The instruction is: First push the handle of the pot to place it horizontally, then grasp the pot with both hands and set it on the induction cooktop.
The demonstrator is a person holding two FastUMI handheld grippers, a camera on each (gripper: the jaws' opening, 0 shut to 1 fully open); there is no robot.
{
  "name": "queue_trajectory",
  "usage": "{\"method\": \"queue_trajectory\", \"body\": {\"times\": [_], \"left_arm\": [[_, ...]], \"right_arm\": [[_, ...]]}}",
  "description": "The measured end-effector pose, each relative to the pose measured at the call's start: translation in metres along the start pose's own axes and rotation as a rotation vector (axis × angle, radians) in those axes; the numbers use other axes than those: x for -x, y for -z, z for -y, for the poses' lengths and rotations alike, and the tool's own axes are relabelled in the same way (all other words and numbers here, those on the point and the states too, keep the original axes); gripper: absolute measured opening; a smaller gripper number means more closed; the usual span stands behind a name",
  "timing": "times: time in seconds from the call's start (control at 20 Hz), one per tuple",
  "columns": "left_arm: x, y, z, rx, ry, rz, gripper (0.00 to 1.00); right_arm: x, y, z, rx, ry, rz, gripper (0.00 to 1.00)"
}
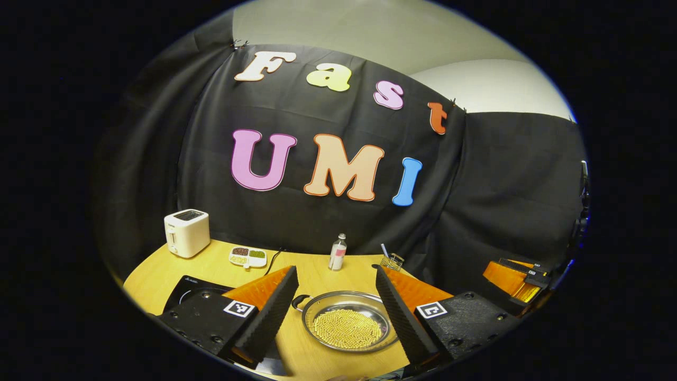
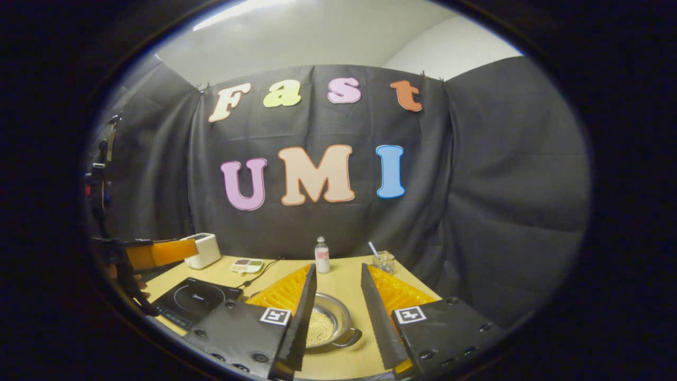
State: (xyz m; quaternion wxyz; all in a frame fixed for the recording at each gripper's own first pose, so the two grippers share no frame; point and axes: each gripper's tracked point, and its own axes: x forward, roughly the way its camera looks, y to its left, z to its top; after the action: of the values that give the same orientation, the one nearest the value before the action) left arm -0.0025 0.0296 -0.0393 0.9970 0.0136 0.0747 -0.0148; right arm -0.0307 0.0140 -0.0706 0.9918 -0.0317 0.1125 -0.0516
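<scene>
- Nearest, in the left gripper view, the left gripper [image 1: 335,307] has its two fingers spread wide apart, clamped on nothing.
- Between those fingers sits a shallow round steel pot [image 1: 349,321], its bottom covered with small yellow beads [image 1: 346,328]. It rests on a round pale wooden table [image 1: 312,275], and a small loop handle [image 1: 299,302] shows on its left rim.
- In the right gripper view, the right gripper [image 2: 335,309] is likewise parted, holding nothing, with the pot [image 2: 325,321] partly hidden behind its left finger. A second loop handle [image 2: 350,337] juts from the pot's near right rim.
- Left of the pot lies a flat black induction cooktop [image 2: 193,300], well apart from it. The pot is not on it.
- Beyond the pot stands a small clear plastic bottle [image 1: 337,252] with a pink label.
- Behind and right of the pot is a small glass cup [image 2: 383,261] with a white stick in it.
- Behind and left of the pot lies a white divided dish [image 1: 247,256] of coloured grains, and farther left a white toaster [image 1: 186,232].
- Far left of the pot in the right gripper view, the left gripper [image 2: 153,253] hovers above the table edge.
</scene>
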Motion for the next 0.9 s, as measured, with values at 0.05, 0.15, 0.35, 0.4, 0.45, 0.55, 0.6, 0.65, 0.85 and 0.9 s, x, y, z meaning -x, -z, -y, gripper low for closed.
{"method": "queue_trajectory", "body": {"times": [0.05,0.15,0.35,0.4,0.45,0.55,0.6,0.65,0.85,0.9], "left_arm": [[0.0,0.001,-0.002,0.001,-0.003,0.0,0.95],[-0.001,0.0,-0.004,-0.002,-0.007,0.0,0.95],[-0.003,0.0,-0.003,-0.002,-0.004,0.0,0.95],[-0.003,0.0,-0.003,-0.004,-0.003,0.0,0.95],[-0.003,0.001,-0.003,-0.006,-0.001,-0.003,0.95],[-0.004,0.002,-0.003,-0.009,-0.001,-0.008,0.95],[-0.003,0.003,-0.004,-0.008,-0.002,-0.01,1.0],[-0.003,0.004,-0.004,-0.008,-0.001,-0.012,0.95],[-0.002,0.013,-0.011,-0.008,-0.023,-0.029,0.95],[-0.002,0.017,-0.012,-0.004,-0.03,-0.04,0.91]], "right_arm": [[-0.002,-0.001,-0.005,-0.003,-0.01,-0.01,0.38],[-0.001,0.004,-0.006,0.003,-0.018,-0.031,0.22],[-0.001,0.008,-0.003,0.059,-0.007,-0.049,0.06],[0.0,0.008,-0.008,0.058,-0.02,-0.053,0.11],[-0.002,0.011,-0.012,0.055,-0.031,-0.055,0.05],[-0.001,0.014,-0.016,0.047,-0.064,-0.066,0.0],[-0.001,0.021,-0.017,0.044,-0.064,-0.092,0.01],[-0.001,0.027,-0.013,0.046,-0.055,-0.11,0.02],[-0.004,0.075,-0.009,0.026,-0.05,-0.221,0.0],[-0.005,0.091,-0.009,0.02,-0.055,-0.264,0.0]]}}
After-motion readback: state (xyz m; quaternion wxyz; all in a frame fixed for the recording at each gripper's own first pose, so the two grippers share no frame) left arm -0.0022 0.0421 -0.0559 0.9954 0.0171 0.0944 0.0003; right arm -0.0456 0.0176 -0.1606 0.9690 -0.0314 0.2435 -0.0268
